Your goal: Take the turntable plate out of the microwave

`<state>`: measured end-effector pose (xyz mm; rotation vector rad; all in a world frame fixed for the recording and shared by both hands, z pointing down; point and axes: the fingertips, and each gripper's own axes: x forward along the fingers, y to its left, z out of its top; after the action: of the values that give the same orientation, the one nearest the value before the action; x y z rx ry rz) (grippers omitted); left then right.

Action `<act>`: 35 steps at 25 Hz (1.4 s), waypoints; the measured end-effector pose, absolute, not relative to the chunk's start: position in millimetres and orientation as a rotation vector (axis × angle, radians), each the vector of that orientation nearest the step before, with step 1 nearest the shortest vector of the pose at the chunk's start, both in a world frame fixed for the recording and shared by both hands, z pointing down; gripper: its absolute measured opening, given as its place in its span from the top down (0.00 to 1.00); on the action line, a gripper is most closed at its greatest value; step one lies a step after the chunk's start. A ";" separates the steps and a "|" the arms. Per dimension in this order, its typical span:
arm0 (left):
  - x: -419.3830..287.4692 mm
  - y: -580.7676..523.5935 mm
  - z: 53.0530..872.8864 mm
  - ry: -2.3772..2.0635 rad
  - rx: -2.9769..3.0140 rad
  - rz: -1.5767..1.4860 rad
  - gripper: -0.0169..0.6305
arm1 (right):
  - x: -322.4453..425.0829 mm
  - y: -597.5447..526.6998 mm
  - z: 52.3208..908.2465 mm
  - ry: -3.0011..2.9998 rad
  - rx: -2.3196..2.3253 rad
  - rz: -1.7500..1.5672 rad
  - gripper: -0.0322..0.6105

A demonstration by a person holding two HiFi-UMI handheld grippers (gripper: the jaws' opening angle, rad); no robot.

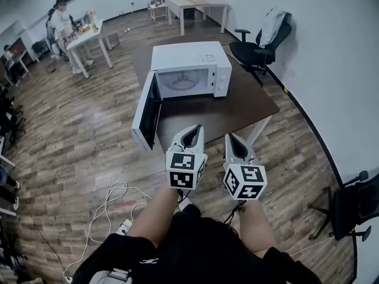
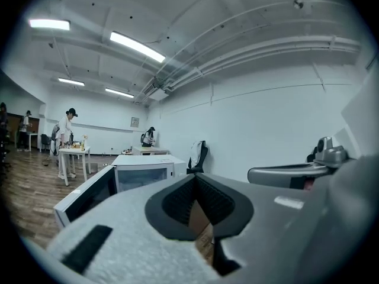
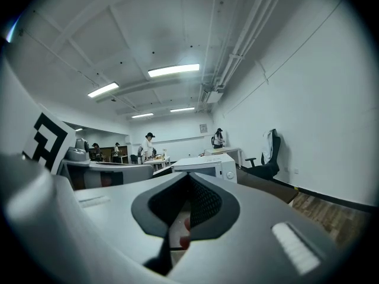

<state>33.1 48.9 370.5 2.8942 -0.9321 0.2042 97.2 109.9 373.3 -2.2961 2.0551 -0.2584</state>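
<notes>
Wood-plank floor (image 1: 71, 129) across a wide office, white walls around, desks and people far off at the back. Nearer, close to the right wall, a dark brown table (image 1: 243, 108) bearing a white microwave (image 1: 189, 57), with its door (image 1: 148, 108) swung fully out to the left. Inside the pale cavity, lying flat on its hub, the turntable plate (image 1: 181, 83), in place and untouched. Short of the table's near edge, side by side and well apart from the oven, left gripper (image 1: 198, 129) and right gripper (image 1: 230, 136). Both pressed together at the tips, pinching nothing, aimed roughly level toward the open cavity.

Judged as the approach step: door already open, plate not yet reached. Next move, most likely: bring the tools up to the opening, spread the jaws of at least one, slide them over the plate's near rim, then pinch. Calls for care with thin glass: firm hold at the edge, lift clear of the hub before drawing out, keep level, mind the door on the left.
</notes>
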 end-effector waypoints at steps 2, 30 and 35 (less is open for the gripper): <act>41.4 28.9 371.1 -0.930 2.893 0.214 0.96 | 106.2 88.7 374.2 2.050 -2.291 -0.284 0.94; 56.5 -164.1 424.2 -0.991 2.784 0.323 0.96 | 142.1 -129.0 429.3 2.031 -2.235 -0.535 0.93; 63.2 -188.3 427.5 -1.024 2.783 0.298 0.96 | 155.5 -167.9 449.4 2.015 -2.173 -0.632 0.92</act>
<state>63.2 -188.3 427.5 2.7827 -1.0238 0.2980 155.5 -167.9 449.4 -2.1735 2.0145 -0.6318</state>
